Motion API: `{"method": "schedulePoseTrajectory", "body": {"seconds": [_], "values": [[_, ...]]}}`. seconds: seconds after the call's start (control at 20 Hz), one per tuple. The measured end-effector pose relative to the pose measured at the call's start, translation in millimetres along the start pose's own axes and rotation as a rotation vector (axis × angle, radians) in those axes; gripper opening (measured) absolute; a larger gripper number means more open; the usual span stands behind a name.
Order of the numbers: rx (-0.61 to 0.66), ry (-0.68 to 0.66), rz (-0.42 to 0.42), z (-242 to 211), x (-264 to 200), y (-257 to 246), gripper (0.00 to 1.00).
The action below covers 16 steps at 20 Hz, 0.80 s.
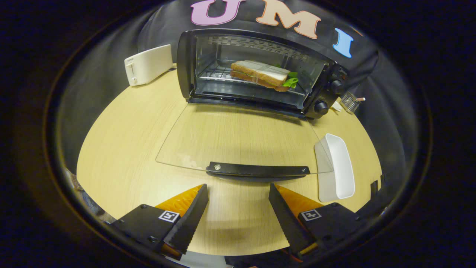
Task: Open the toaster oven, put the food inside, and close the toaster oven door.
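A round wooden counter (122, 141) is seen carrying the whole scene. At its far side a black toaster oven (256, 70) is stood with its cavity exposed, its control knobs (321, 107) ranged down the right of the front. The glass door (238, 137) is seen folded fully down and lying flat over the counter, its dark handle (258, 170) turned toward the camera. A white toaster (148, 65) is placed just left of the oven, and a white oblong dish (336, 167) is set on the counter beside the door's right edge. A small wire object (350, 101) is glimpsed to the right of the oven; what it is cannot be told. The food, a sandwich (260, 74) with green leaves showing at one end, is seen resting on the wire rack (217, 75) inside the oven. The tongs (238, 203) are held released and empty, their two fingers spread wide just short of the door handle, touching nothing.
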<state>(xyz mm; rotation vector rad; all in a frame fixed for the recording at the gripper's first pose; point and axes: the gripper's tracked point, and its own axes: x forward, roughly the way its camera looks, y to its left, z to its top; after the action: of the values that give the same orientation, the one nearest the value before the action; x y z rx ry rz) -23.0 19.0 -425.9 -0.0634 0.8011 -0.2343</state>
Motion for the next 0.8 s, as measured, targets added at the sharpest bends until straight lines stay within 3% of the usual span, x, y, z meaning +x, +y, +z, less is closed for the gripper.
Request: {"method": "schedulePoseTrajectory", "body": {"seconds": [0.25,0.5,0.8], "values": [[0.05,0.001,-0.044,9.2,-2.4,-4.0,1.0],[0.001,0.007,-0.082,29.2,-17.0,-8.7,1.0],[0.018,-0.123,-0.065,82.8,-48.2,-18.7,1.0]]}}
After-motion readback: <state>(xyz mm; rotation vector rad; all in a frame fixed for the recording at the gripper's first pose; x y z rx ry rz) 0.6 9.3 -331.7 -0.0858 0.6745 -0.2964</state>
